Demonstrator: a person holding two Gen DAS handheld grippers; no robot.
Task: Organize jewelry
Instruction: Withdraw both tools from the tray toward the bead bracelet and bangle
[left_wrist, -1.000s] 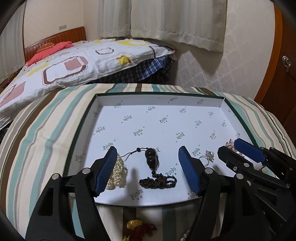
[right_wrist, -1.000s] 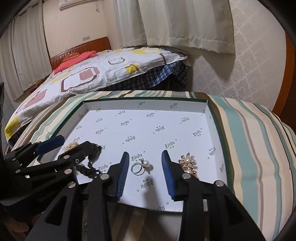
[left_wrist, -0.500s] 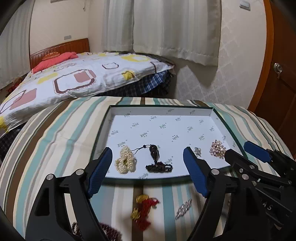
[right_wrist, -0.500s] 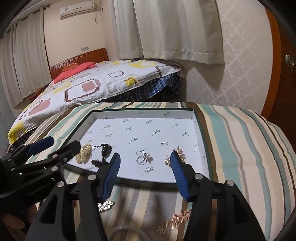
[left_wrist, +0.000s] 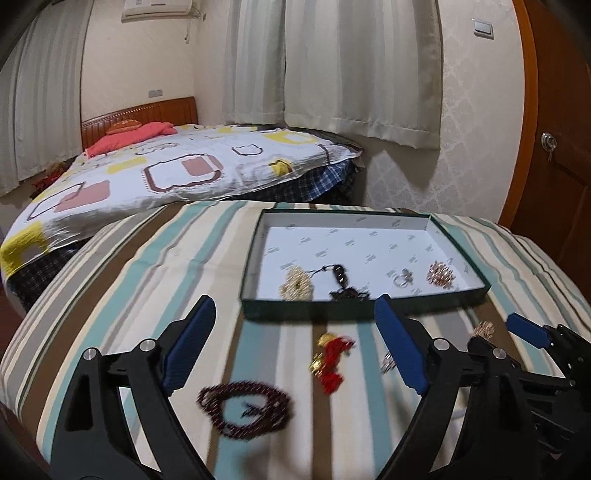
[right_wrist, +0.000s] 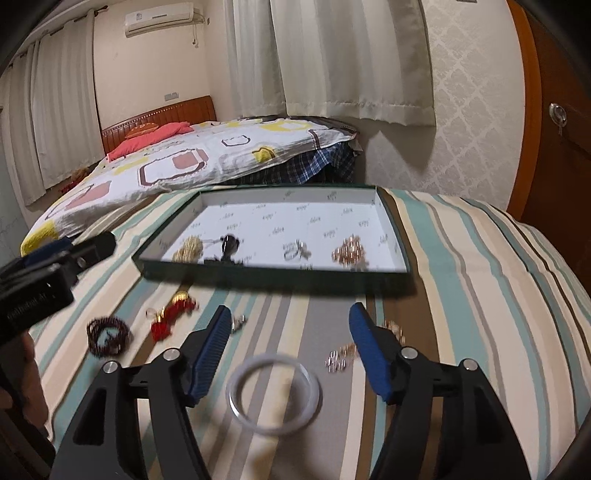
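A shallow green-edged box (left_wrist: 362, 310) (right_wrist: 280, 275) lies on the striped cloth. It holds a pearl piece (left_wrist: 295, 286), a black pendant on a cord (left_wrist: 341, 277), a ring (left_wrist: 402, 278) and a gold brooch (left_wrist: 439, 275). On the cloth in front lie a dark red bead bracelet (left_wrist: 245, 408) (right_wrist: 107, 334), a red and gold charm (left_wrist: 330, 360) (right_wrist: 171, 314), a clear bangle (right_wrist: 273, 393), a small silver piece (right_wrist: 238, 325) and gold pieces (right_wrist: 341, 356). My left gripper (left_wrist: 295, 347) is open above the cloth, empty. My right gripper (right_wrist: 290, 345) is open over the bangle, empty.
A bed (left_wrist: 166, 177) with a patterned quilt stands behind the striped surface. A wooden door (left_wrist: 554, 147) is at the right. Curtains (left_wrist: 332, 66) hang on the back wall. The striped cloth (right_wrist: 480, 295) drops away at the left and right sides.
Both grippers have pulled back and up from inside the box to above the cloth in front of it. The loose pieces on the cloth have come into view. Both stay open.
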